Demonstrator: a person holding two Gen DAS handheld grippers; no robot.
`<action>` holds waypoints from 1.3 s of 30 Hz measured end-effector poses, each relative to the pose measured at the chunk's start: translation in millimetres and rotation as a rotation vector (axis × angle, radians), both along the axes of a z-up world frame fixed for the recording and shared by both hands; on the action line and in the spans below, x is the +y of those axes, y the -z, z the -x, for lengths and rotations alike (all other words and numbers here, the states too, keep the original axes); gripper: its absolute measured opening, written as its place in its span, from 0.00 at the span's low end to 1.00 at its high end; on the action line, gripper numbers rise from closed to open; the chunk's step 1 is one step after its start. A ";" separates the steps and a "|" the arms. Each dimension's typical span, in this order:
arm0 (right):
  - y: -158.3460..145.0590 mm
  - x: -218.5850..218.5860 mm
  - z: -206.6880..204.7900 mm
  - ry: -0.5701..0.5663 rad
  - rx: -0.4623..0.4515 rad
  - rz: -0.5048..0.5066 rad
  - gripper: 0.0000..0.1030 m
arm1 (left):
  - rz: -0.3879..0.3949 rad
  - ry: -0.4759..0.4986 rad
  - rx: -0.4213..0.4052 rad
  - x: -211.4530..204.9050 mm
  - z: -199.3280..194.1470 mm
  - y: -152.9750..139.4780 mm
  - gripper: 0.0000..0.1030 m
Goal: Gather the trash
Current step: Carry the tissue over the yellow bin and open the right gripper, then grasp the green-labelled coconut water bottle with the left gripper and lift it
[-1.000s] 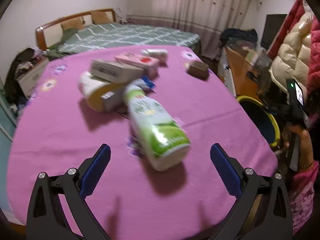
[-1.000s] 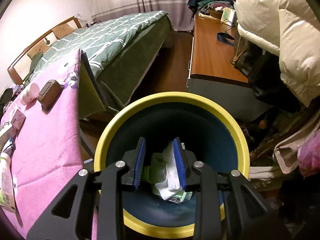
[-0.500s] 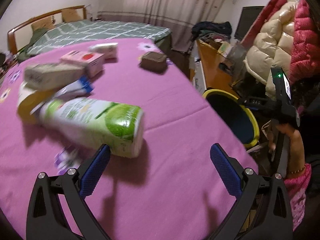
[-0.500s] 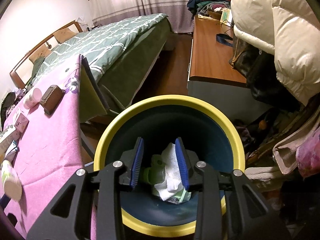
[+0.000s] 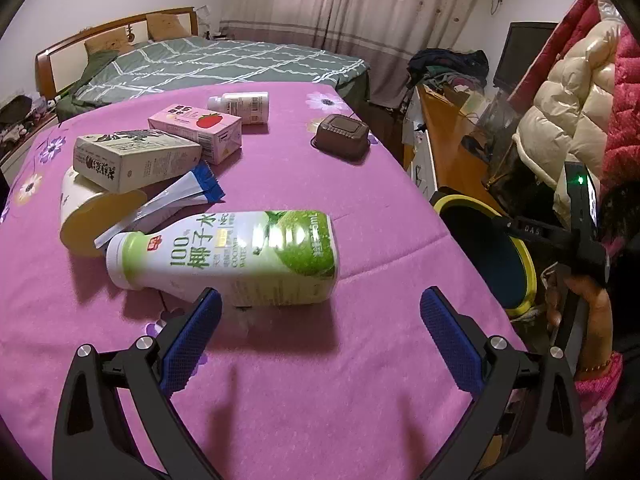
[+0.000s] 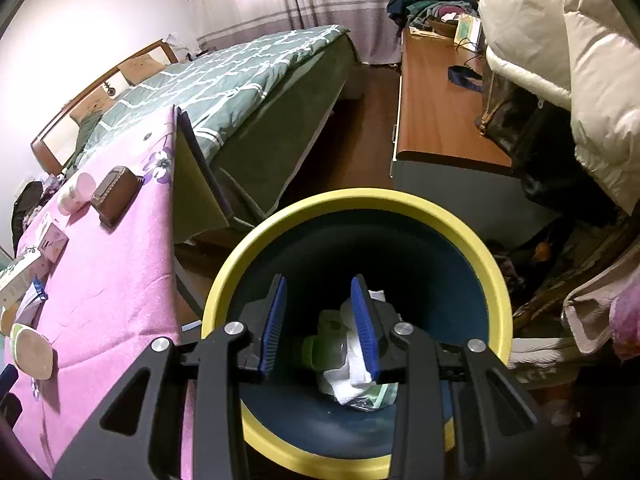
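Left wrist view is showing the left gripper [image 5: 320,320] hanging low over the purple tablecloth [image 5: 320,400] with its blue pads spread wide, and the coconut-water bottle [image 5: 224,258] is lying on its side just ahead of them, its body near the left pad but not between the two; that wide spread reads as preparation to straddle the bottle's fat body. Behind it, a green carton [image 5: 134,156], a pink strawberry box [image 5: 196,130], a blue-and-white sachet [image 5: 176,198], a tipped cup [image 5: 94,216], a small white bottle [image 5: 240,107] and a brown case [image 5: 341,134] are waiting on the cloth. In the right wrist view the right gripper [image 6: 318,326] is hovering above the yellow-rimmed bin [image 6: 496,280] beside the table, its pads parted with nothing between them, probably because its load is already lying among the tissue and green bottle at the bottom. Compared with a second ago, the left gripper is facing the bottle broadside instead of base-first and sits closer, while the right pads are standing further apart than before.
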State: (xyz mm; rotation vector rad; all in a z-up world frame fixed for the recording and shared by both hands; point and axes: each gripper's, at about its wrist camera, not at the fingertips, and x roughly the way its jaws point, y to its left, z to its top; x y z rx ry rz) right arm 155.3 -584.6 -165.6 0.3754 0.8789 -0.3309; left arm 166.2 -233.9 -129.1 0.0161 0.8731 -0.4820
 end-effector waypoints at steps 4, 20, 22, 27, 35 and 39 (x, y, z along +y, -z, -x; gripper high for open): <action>0.8 -0.1 0.9 -0.002 -0.001 -0.002 0.32 | -0.015 0.019 -0.046 -18.9 1.5 -9.9 0.95; 2.8 8.0 -5.8 -0.047 -0.002 -0.022 0.33 | -0.112 -0.009 0.053 -83.6 -69.4 6.9 0.95; 3.1 8.7 -5.6 -0.054 -0.001 -0.022 0.33 | -0.141 0.016 0.065 -82.2 -60.7 11.0 0.95; 1.8 10.9 -3.8 -0.066 -0.011 -0.033 0.35 | -0.133 0.099 0.121 -58.1 -32.5 3.5 0.95; -4.4 18.8 -5.1 -0.087 -0.038 -0.045 0.37 | -0.132 -0.024 0.000 5.1 13.8 -31.9 0.95; -7.3 26.3 -3.9 -0.104 -0.042 -0.042 0.37 | -0.122 -0.103 -0.047 34.3 29.7 -32.2 0.95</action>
